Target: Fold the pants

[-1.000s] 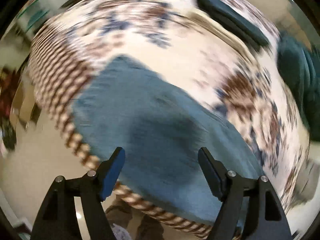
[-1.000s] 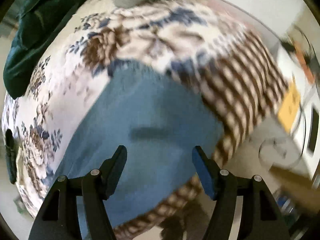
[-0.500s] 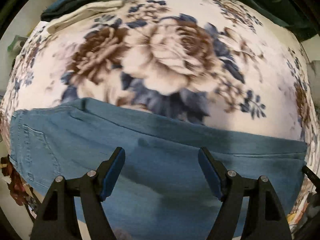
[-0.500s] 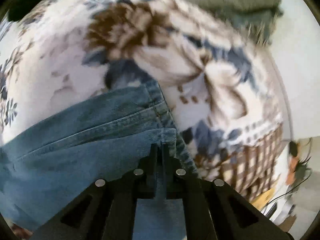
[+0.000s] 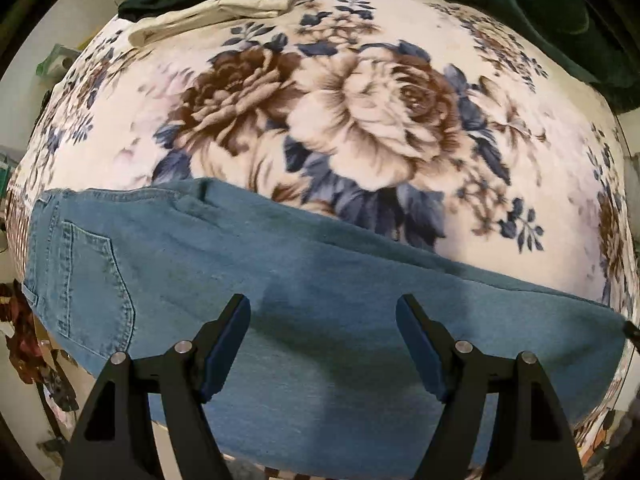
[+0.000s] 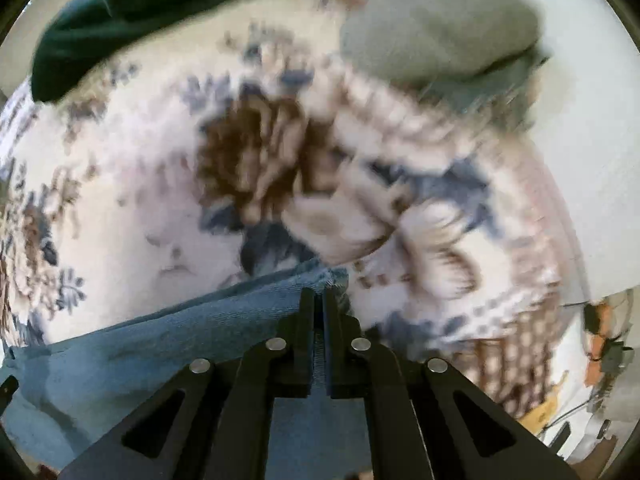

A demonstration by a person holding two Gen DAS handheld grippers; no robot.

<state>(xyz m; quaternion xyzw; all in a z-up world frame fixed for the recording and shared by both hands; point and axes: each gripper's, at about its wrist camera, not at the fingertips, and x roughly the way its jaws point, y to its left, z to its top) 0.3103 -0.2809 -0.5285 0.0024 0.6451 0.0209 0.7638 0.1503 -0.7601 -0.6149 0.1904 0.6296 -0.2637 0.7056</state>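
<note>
Blue denim pants lie flat along the near edge of a bed with a floral blanket. The back pocket and waist are at the left in the left wrist view, the leg end at the far right. My left gripper is open and hovers above the middle of the pants. My right gripper is shut on the hem end of the pants and holds it just above the blanket.
Dark green fabric and a folded beige garment lie at the far side of the bed. A grey-green cushion or garment lies at the far right in the right wrist view. The bed's near edge runs under the pants.
My right gripper has closed on the pants' hem end and begun moving with it. My left gripper swung to face across the bed and stays open above the pants.
</note>
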